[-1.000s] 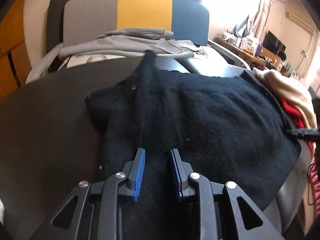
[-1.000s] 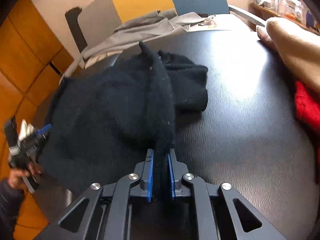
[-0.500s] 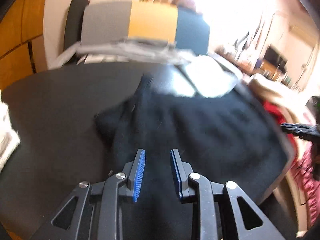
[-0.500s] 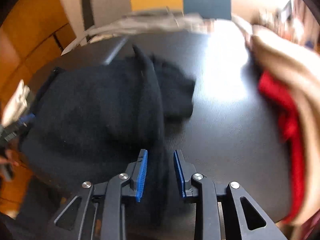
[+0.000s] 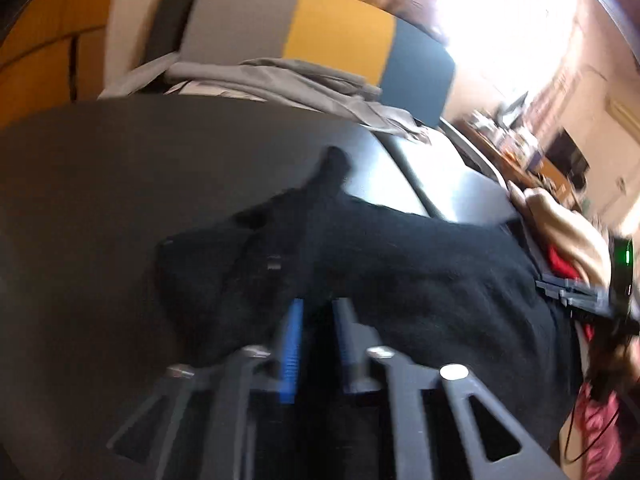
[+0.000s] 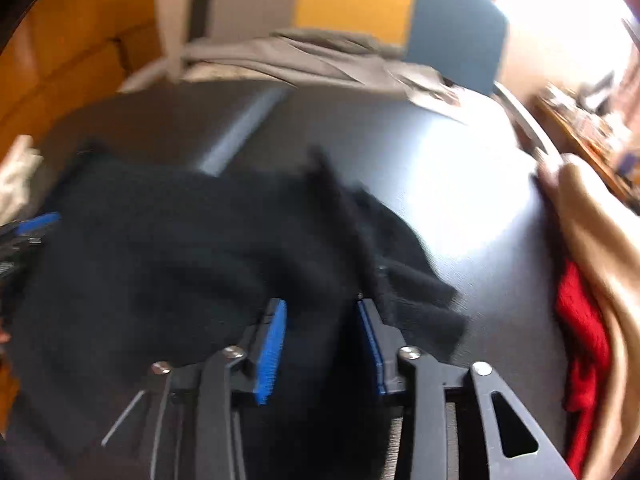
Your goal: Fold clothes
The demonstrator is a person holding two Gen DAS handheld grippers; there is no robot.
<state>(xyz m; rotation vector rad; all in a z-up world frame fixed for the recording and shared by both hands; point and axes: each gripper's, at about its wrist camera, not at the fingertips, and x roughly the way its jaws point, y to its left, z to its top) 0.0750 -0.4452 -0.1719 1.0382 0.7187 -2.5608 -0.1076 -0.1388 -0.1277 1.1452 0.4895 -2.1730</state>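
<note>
Left tongs (image 5: pixel 316 320) narrowing over my black sweater (image 5: pixel 400 280), grip unclear in blur | right tongs (image 6: pixel 322 320) widening, fabric loose between | sweater's ridge runs away from me

Two wrist fisheyes, close above the dark table (image 5: pixel 100 200), angled down, both facing the striped chair (image 6: pixel 352 0)

sweater (image 5: pixel 400 280) on table (image 5: pixel 100 200) before you | clothes pile (image 6: pixel 592 280) at right | chair (image 5: pixel 340 40) behind table
</note>
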